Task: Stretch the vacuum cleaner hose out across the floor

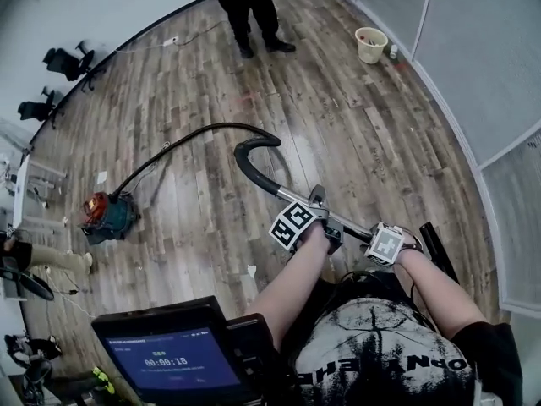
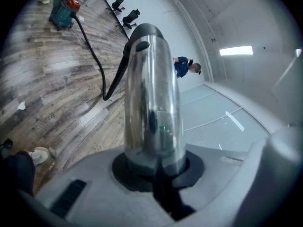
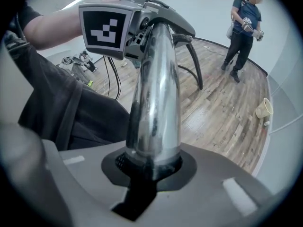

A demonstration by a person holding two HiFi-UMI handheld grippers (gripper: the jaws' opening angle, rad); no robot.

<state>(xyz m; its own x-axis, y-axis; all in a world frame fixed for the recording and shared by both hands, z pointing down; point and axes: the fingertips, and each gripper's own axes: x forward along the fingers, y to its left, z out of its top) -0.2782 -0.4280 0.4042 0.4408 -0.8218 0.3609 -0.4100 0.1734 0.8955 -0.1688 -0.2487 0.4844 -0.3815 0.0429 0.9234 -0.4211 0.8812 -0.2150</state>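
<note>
**Head view: both claws lock on the wand [image 1: 297,201] while the hose [image 1: 194,134] lies in a bow**

The left claw [image 1: 325,227] and right claw [image 1: 397,245] are each clamped on the shiny metal wand, one just behind the other. The two-point hold likely stops the long tube twisting while it serves as a pulling handle. From the wand's curved end the black hose sweeps in an arc over the wooden floor [image 1: 338,100] to the teal-and-orange vacuum cleaner [image 1: 108,214], well apart at the left. That bend suggests slack remains. Drawing the wand away from the canister looks the way to straighten it, though a hard tug could drag the canister along. A bystander [image 1: 249,7] stands clear at the far side.
</note>
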